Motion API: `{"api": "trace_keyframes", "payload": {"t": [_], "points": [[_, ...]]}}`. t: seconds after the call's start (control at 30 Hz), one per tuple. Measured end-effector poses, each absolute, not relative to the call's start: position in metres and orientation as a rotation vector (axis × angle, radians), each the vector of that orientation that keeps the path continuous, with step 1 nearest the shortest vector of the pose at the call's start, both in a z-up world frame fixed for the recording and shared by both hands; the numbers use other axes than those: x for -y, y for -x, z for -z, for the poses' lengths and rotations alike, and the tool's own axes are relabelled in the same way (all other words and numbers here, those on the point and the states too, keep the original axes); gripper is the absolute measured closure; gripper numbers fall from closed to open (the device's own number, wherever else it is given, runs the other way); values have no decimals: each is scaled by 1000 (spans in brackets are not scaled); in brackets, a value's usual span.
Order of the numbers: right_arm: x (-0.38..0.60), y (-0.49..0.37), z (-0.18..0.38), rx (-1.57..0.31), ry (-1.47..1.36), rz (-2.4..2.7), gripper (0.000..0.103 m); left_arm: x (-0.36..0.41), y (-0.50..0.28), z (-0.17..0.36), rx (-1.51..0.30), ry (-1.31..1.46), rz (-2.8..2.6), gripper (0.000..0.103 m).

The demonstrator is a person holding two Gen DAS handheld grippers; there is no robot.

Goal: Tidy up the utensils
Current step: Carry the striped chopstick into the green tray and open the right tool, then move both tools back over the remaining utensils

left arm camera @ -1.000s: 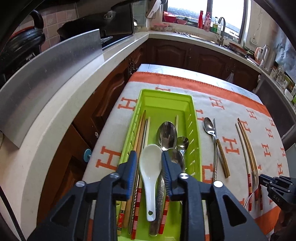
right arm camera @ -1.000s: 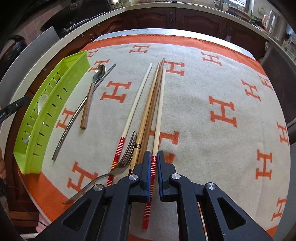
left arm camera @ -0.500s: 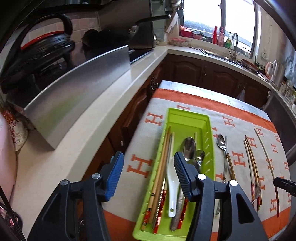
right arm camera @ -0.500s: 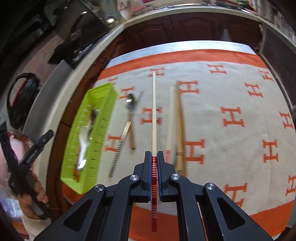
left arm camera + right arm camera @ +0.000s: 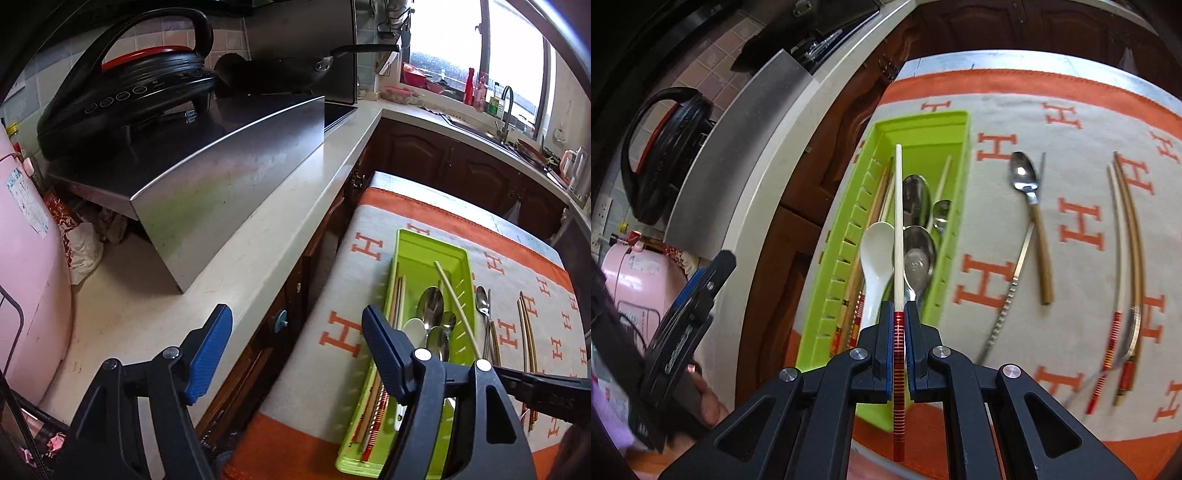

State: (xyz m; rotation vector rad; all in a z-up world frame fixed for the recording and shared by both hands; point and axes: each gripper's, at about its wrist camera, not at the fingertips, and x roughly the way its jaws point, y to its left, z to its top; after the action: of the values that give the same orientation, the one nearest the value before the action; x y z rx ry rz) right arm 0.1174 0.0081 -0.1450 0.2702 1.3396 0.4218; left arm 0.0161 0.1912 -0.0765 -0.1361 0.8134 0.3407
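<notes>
Cream-shafted chopstick (image 5: 898, 221) with a red-and-gold banded grip end sits clamped between the right gripper (image 5: 898, 317) pads, pinched right at the top of the banding. Shaft runs forward from the fingers out over the green utensil tray (image 5: 955, 125); tip is above the tray's far half, banded tail sticks back past the jaws toward the camera. It hangs above the tray contents, not resting on them as far as I can tell.

Tray: lime-green plastic, long, slotted side walls, on a cream/orange cloth (image 5: 1082, 258) printed with H's. Inside: white ceramic spoon (image 5: 877, 254), a few steel spoons (image 5: 918, 258), several chopsticks along the left wall.

Still on the cloth right of the tray: wood-handled spoon (image 5: 1032, 218) crossed with a slim metal utensil, then a chopstick bundle (image 5: 1128, 236) with a fork overlapping its lower end.

Left gripper (image 5: 297, 345): jaws have just been opening, now spread wide, nothing between the blue pads. It sits off to the tray's left, over the gap between table and countertop (image 5: 236, 273). The held chopstick shows in this view too, slanting over the tray.
</notes>
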Motion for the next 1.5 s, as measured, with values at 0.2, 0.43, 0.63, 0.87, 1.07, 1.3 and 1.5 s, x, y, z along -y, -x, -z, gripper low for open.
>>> {"api": "trace_keyframes", "payload": {"t": [0.2, 0.43, 0.63, 0.87, 1.07, 1.3, 1.5], "points": [[-39, -135, 158, -1364, -329, -450, 97, -192, -21, 87, -864, 72, -364, 24], [-56, -138, 164, -1369, -343, -513, 90, -193, -25, 96, -899, 44, -387, 22], [-31, -131, 160, -1367, -345, -494, 90, -187, -26, 99, -915, 36, -370, 22], [18, -123, 148, -1328, -324, -447, 90, -167, -27, 99, -937, 28, -303, 21], [76, -117, 134, -1276, -337, -389, 86, -143, -34, 99, -969, 25, -229, 21], [147, -116, 123, -1221, -386, -312, 85, -98, -46, 87, -978, 15, -108, 21], [197, -116, 127, -1203, -444, -285, 85, -51, -68, 80, -993, 31, 0, 21]]}}
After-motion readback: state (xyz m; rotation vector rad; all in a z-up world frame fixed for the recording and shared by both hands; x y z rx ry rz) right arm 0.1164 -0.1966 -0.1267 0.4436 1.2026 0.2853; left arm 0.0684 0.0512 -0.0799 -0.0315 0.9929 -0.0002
